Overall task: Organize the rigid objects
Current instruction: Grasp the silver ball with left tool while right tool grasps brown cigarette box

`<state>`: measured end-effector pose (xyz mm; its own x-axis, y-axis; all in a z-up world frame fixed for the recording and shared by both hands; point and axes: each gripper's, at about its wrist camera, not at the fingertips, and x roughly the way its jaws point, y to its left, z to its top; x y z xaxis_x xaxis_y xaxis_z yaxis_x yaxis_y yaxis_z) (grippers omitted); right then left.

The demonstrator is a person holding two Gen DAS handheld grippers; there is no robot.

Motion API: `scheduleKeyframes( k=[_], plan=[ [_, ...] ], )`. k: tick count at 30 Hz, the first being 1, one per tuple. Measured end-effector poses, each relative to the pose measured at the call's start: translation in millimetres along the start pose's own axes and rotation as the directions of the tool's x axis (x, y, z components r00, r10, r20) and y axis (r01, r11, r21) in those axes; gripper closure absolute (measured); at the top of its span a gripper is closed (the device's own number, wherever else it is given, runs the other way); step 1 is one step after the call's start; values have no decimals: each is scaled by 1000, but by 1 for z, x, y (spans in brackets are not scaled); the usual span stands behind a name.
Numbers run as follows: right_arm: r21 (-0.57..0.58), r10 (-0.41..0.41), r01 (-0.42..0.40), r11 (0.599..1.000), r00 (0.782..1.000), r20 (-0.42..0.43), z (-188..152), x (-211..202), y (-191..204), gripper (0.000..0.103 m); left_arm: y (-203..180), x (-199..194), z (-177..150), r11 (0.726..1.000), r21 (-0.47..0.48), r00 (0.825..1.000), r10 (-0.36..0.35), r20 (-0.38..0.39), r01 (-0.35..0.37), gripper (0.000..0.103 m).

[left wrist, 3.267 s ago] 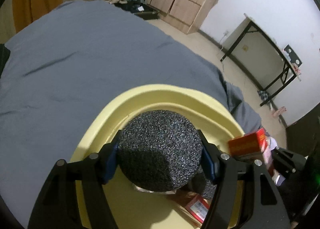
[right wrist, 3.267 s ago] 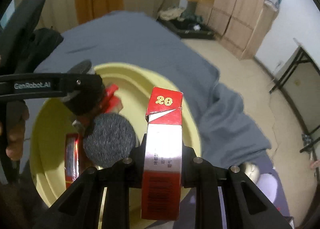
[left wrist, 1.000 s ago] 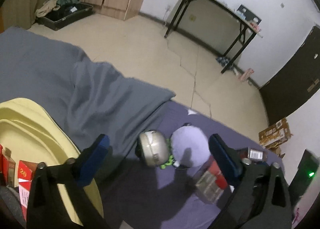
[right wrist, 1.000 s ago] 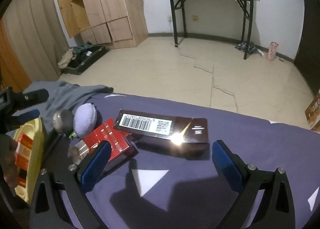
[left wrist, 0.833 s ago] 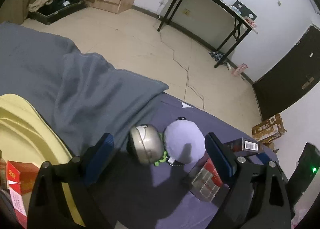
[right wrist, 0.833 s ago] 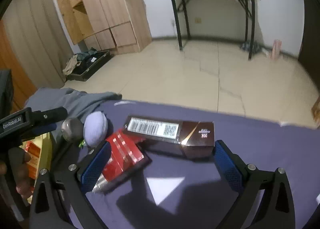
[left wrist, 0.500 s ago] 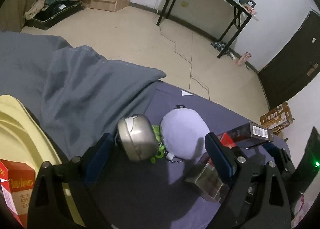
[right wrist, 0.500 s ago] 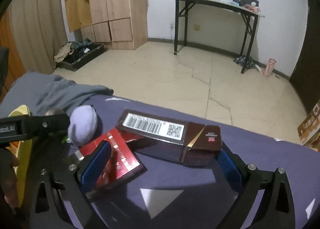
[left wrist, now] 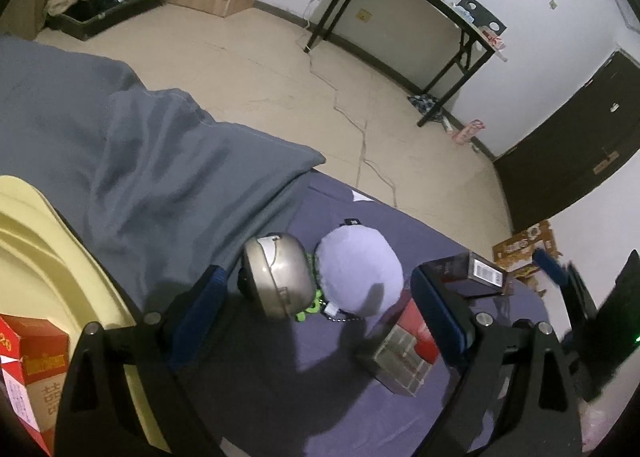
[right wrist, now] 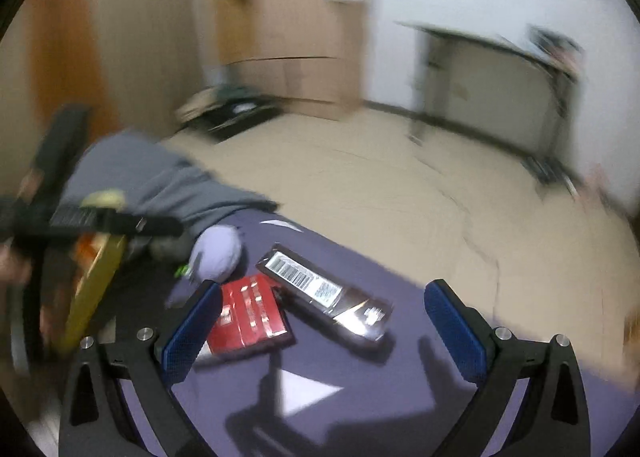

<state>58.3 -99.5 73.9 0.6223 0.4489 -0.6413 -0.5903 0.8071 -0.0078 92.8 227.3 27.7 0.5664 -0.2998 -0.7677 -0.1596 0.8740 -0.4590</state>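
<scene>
Left gripper: wide open, empty, over the purple bed sheet.
Between its fingers: metal round case touching lilac plush ball.
Right gripper: wide open, empty, view blurred.
Before it: red box beside dark box with barcode label.
Left side: yellow basin holding red carton, text too small to read.
Behind: grey blanket.

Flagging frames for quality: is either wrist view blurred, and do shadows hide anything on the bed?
Right wrist view: heavy motion blur smears the room, though the dark barcode box and red box stay recognisable, and the right gripper is sharp. Left wrist view: sharp with fisheye bending; the left gripper casts shadows on the purple sheet near the metallic ball, hiding nothing.
</scene>
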Motion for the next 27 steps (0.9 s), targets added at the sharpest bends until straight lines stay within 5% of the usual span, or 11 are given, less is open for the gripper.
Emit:
scheduleKeyframes(
  k=[4,8,10,13,18,23,27],
  plan=[
    [-323,10,5,946,999,45,-11,1,0,0,-8,5,-4,999,40,1000,19,-14,-19,12],
    [-380,28,-30,924,1000,-11,-16,25,6,3,-11,5,-5,998,48,999,47,9,-47,25],
    [-375,14,-16,927,1000,-9,-19,36,3,7,-7,5,-4,997,47,998,63,14,-63,31],
    [-297,100,-98,950,995,-8,-20,47,-3,23,-3,4,-3,997,45,998,63,23,-64,44],
    [-260,142,-140,956,990,-10,-17,43,-16,66,5,15,-1,997,26,997,74,3,-74,45],
    [-232,166,-171,958,985,-40,-26,43,-26,74,12,27,-2,1000,-1,1000,18,-25,-18,45],
    [-166,180,-178,970,984,-2,-29,32,-42,77,12,21,-1,999,28,1000,24,-4,-24,59]
  ],
)
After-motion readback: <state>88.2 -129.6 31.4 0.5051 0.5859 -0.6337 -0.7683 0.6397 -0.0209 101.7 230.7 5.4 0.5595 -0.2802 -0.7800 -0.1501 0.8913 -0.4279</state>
